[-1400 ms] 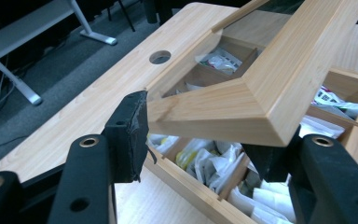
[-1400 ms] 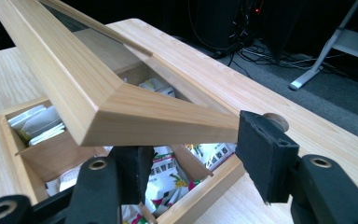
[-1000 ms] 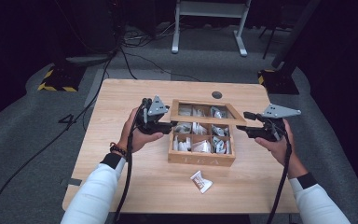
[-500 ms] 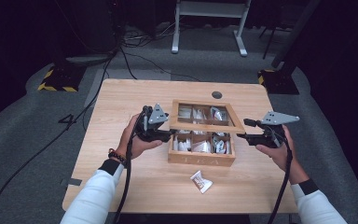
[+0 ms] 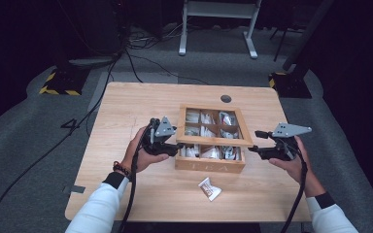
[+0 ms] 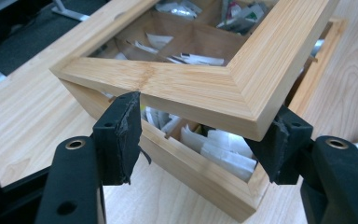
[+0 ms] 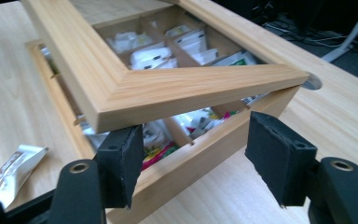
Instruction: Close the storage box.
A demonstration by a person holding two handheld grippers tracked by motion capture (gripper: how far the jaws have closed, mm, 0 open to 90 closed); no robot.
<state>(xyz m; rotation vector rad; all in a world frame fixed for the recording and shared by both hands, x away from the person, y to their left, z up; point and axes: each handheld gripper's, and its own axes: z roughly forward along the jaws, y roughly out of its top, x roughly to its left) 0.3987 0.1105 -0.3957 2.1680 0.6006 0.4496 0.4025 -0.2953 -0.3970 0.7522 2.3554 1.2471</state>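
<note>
Premises: a recording studio or lab. Evidence: black curtains [image 5: 24,43] all round, grey carpet [image 5: 24,160], loose cables [image 5: 141,48] across the floor, hazard-striped stand bases [image 5: 58,87], one wooden tabletop [image 5: 141,107] lit centrally.

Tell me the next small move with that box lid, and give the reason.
Probably keep lowering the lid until it sits flat on the box. Its front edge is raised above the box front, propped at each front corner by the left gripper and right gripper, whose jaws have just been opening under it. Packets show through the gap, so ease down gently.
</note>
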